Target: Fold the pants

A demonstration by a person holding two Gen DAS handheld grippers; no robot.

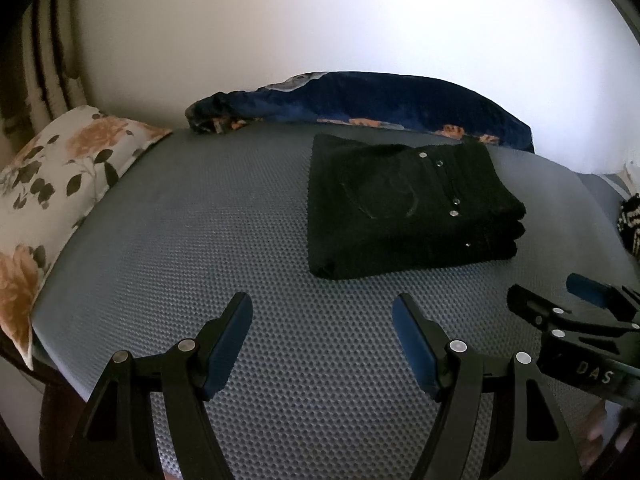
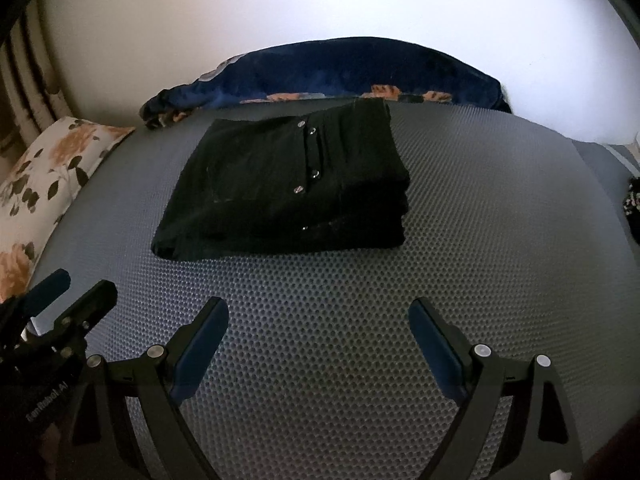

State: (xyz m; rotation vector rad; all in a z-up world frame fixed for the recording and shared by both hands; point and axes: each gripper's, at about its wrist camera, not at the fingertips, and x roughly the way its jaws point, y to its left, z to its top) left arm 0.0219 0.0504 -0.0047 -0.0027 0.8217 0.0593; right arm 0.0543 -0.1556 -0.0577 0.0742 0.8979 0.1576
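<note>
Black pants, folded into a thick stack with metal studs showing, lie on a grey dimpled mat. Short of the pants, the left gripper and right gripper hover wide apart and empty. Behind the pants lies a navy floral blanket; left of them, a floral pillow.

Black pants: folded into compact stacked rectangle, metal studs on top, lying flat on grey dotted mat.
</note>
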